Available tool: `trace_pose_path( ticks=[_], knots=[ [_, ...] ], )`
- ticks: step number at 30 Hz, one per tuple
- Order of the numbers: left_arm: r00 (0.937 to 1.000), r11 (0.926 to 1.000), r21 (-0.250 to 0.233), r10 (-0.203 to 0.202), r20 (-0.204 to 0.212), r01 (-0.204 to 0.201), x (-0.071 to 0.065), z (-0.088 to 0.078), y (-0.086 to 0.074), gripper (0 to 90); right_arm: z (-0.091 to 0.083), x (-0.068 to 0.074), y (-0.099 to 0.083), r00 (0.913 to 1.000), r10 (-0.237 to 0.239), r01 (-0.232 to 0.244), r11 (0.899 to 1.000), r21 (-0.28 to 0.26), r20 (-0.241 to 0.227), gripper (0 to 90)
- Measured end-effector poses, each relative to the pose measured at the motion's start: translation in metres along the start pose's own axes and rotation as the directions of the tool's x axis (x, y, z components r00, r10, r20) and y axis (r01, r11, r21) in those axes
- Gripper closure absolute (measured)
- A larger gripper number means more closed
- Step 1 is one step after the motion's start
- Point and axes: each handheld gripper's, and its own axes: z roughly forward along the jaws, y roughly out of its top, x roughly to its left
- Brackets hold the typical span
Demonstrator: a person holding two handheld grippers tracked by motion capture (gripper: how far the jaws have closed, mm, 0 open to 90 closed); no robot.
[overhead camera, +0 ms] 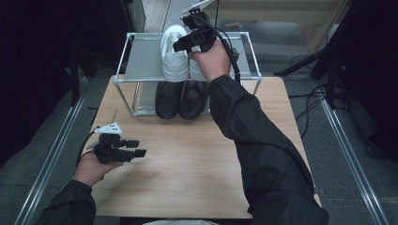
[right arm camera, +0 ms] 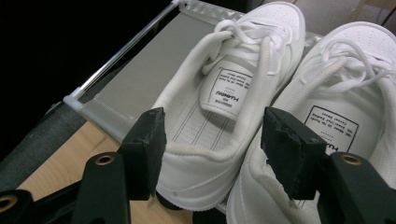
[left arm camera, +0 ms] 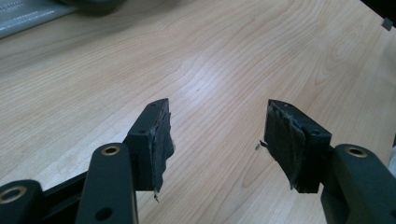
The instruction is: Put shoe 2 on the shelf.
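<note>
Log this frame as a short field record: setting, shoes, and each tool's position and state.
setting: wooden table with a two-tier metal shoe rack at its far edge
top shelf: pair of white sneakers
bottom shelf: pair of black shoes
right tool: open, jaws astride the heel of the left-hand white sneaker in its view, no contact visible
left tool: open, empty, held low over the table's near left

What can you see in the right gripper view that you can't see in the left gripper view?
The right gripper view has two white sneakers side by side on the grey shelf of a rack, with printed labels on their tongues. The left gripper view has bare wooden table, nothing between its tongs. Both show a pair of black tongs held open, right tongs and left tongs, and some of that table.
</note>
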Motion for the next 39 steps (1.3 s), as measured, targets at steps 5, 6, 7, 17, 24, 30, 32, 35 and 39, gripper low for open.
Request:
trace_pose_path(
  ticks=[5, 6, 7, 17, 24, 30, 32, 35, 39],
  knots=[
    [1.0000, 0.9999, -0.009, -0.006, 0.005, 0.007, 0.000, -0.001, 0.000, 40.6, -0.006, 0.004, -0.007, 0.9992, -0.033, 0.033, 0.999, 0.009, -0.024, 41.6],
    [1.0000, 1.0000, -0.008, -0.006, 0.005, 0.006, 0.000, -0.001, 0.000, 40.5, -0.008, 0.004, -0.009, 0.9989, -0.036, 0.036, 0.999, 0.008, -0.030, 41.5],
    [1.0000, 1.0000, -0.008, -0.006, 0.005, 0.006, 0.000, -0.001, 0.000, 40.5, -0.009, 0.005, -0.010, 0.9987, -0.035, 0.036, 0.999, 0.008, -0.036, 41.5],
    [1.0000, 1.0000, -0.007, -0.001, 0.005, 0.001, -0.001, 0.000, 0.000, 39.8, -0.022, 0.008, -0.036, 0.9927, -0.059, 0.058, 0.998, -0.009, -0.105, 40.3],
    [0.9999, 1.0000, -0.004, -0.004, 0.009, 0.004, -0.001, 0.000, 0.000, 39.7, -0.025, 0.010, -0.053, 0.9891, -0.076, 0.076, 0.997, -0.004, -0.126, 39.8],
    [0.9999, 0.9999, -0.016, 0.008, 0.008, -0.007, -0.002, 0.000, 0.001, 39.7, -0.031, 0.009, -0.068, 0.9862, -0.071, 0.071, 0.997, 0.000, -0.149, 38.6],
    [0.9999, 0.9998, -0.014, 0.011, 0.009, -0.011, -0.001, 0.000, 0.002, 39.8, -0.031, 0.010, -0.075, 0.9853, -0.079, 0.080, 0.997, 0.003, -0.152, 38.6],
    [0.9999, 0.9998, -0.012, 0.014, 0.007, -0.014, -0.002, 0.002, 0.002, 39.7, -0.031, 0.011, -0.084, 0.9827, -0.101, 0.102, 0.995, 0.000, -0.155, 38.4],
    [0.9998, 0.9998, -0.005, 0.017, 0.008, -0.016, -0.002, 0.003, 0.002, 39.5, -0.031, 0.012, -0.094, 0.9807, -0.112, 0.114, 0.993, 0.001, -0.160, 39.5]
  ],
)
